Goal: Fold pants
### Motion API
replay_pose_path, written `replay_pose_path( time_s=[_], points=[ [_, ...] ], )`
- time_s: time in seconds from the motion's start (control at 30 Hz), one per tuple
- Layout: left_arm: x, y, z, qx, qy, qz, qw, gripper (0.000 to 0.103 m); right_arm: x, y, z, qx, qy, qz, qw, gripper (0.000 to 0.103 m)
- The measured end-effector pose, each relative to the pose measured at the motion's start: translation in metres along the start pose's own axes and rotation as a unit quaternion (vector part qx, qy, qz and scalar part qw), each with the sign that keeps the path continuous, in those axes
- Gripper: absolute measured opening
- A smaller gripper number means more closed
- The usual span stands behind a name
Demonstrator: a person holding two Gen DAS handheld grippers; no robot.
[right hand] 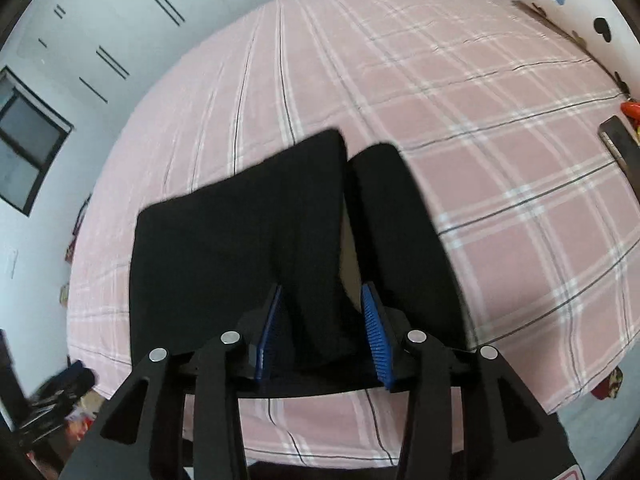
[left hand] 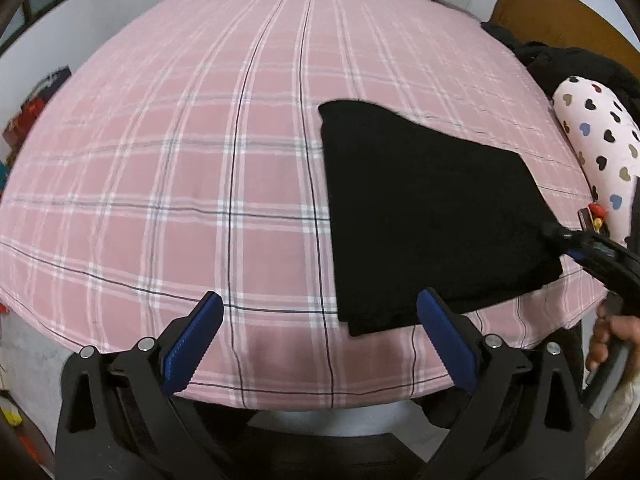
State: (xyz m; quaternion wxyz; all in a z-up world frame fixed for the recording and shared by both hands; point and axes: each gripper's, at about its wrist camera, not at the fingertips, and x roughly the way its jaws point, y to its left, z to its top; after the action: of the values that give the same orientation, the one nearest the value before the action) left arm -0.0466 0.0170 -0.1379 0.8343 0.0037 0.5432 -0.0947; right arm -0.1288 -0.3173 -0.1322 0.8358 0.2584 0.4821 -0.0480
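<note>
The black pants (left hand: 424, 208) lie folded into a flat wedge on the right half of the pink plaid bed (left hand: 180, 168). My left gripper (left hand: 320, 312) is open and empty, just above the bed's near edge, left of the pants' near corner. My right gripper (left hand: 560, 236) comes in from the right and touches the pants' right edge. In the right wrist view the pants (right hand: 224, 248) fill the middle. A raised fold of the cloth sits between the right gripper's (right hand: 320, 300) blue pads (right hand: 372, 320), which stand apart with a gap on each side.
A white pillow with hearts (left hand: 596, 148) lies at the bed's right side, dark clothes (left hand: 560, 60) and a brown headboard (left hand: 560, 8) behind it. A phone-like object (right hand: 620, 140) and small red things lie near the pillow. White wardrobes (right hand: 140, 20) stand beyond the bed.
</note>
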Motion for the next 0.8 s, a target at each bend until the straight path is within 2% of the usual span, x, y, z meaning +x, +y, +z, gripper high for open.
replay_pose_path(
  time_s=[0.1, 0.17, 0.33, 0.47, 0.53, 0.63, 0.7, 0.73, 0.77, 0.8],
  points=[
    [0.015, 0.006, 0.005, -0.022, 0.017, -0.017, 0.9995, 0.096, -0.006, -0.019, 0.0, 0.017, -0.003, -0.022, 1.0, 0.051],
    [0.028, 0.008, 0.011, -0.037, 0.029, -0.031, 0.9984, 0.096, -0.008, -0.029, -0.001, 0.037, -0.002, -0.008, 0.999, 0.056],
    [0.063, 0.016, 0.024, -0.083, 0.06, -0.046, 0.9937, 0.096, -0.004, -0.044, -0.001, 0.054, 0.005, 0.012, 0.998, 0.061],
    [0.078, 0.019, 0.03, -0.128, 0.069, -0.088, 0.9854, 0.096, 0.01, -0.048, 0.001, 0.065, 0.013, 0.017, 0.998, 0.067],
    [0.079, 0.011, 0.033, -0.124, 0.069, -0.107, 0.984, 0.096, 0.014, -0.05, 0.002, 0.073, 0.015, 0.021, 0.997, 0.068],
    [0.095, -0.007, 0.036, -0.106, 0.092, -0.137, 0.9805, 0.095, 0.026, -0.057, 0.0, 0.102, 0.026, 0.035, 0.994, 0.073],
    [0.111, -0.017, 0.036, -0.092, 0.111, -0.147, 0.9785, 0.08, 0.034, -0.061, -0.002, 0.125, 0.035, 0.051, 0.99, 0.073],
    [0.115, -0.019, 0.036, -0.09, 0.109, -0.14, 0.98, 0.077, 0.039, -0.063, -0.004, 0.143, 0.038, 0.066, 0.987, 0.072],
    [0.115, -0.017, 0.036, -0.091, 0.101, -0.145, 0.9801, 0.069, 0.042, -0.062, -0.005, 0.148, 0.039, 0.078, 0.985, 0.064],
    [0.114, -0.015, 0.038, -0.093, 0.098, -0.153, 0.9789, 0.056, 0.042, -0.058, -0.006, 0.143, 0.037, 0.081, 0.986, 0.056]
  ],
)
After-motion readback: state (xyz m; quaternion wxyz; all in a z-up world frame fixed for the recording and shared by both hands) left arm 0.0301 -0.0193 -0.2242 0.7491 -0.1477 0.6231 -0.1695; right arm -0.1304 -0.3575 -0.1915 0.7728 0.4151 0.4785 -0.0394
